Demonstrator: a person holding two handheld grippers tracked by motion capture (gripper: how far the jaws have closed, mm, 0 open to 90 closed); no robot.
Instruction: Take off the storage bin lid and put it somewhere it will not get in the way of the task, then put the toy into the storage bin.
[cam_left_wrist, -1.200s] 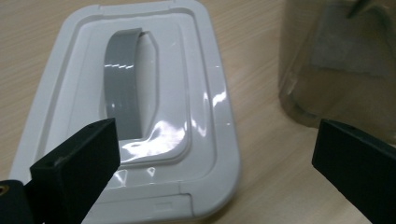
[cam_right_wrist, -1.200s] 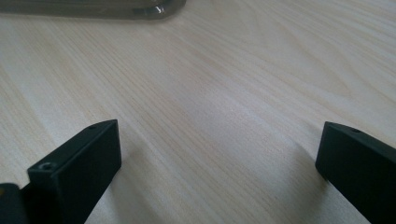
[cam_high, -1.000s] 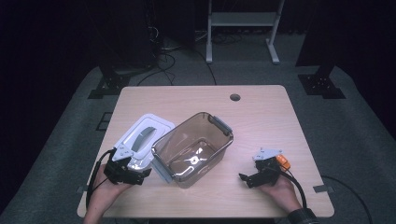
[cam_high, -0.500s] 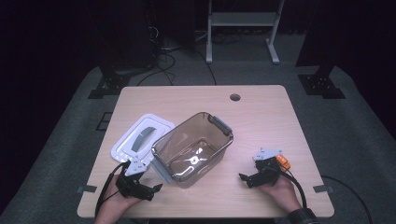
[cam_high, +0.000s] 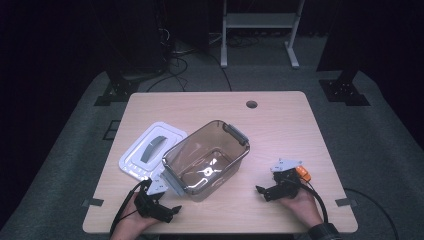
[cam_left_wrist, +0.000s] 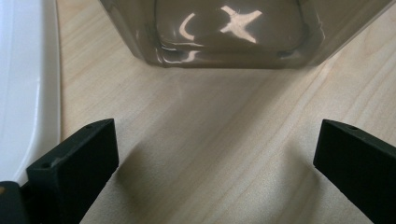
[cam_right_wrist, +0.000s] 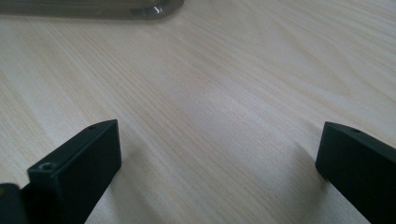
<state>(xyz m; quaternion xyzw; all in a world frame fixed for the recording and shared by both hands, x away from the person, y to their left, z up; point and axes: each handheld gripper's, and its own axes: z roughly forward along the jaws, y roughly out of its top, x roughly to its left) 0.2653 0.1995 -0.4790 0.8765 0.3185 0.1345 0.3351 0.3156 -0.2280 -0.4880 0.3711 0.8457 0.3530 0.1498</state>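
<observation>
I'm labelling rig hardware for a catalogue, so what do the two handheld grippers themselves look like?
Both are black units with two blocky, flat-faced black jaws, each jaw showing a small round hole near its tip. The left gripper and the right gripper each carry a grey three-cornered plate on top and trail a black cable. The right one also has an orange part beside its plate. A dark cuff shows at the right wrist.

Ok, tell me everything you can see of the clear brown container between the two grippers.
The container is a clear, brown-tinted plastic tub, rectangular with rounded corners and grey latch handles at both short ends. It stands upright, open and empty, turned diagonally on the wooden table. Its white lid lies beside it. Neither hand-held gripper holds it; the left hand-held gripper sits just before its near corner.
</observation>
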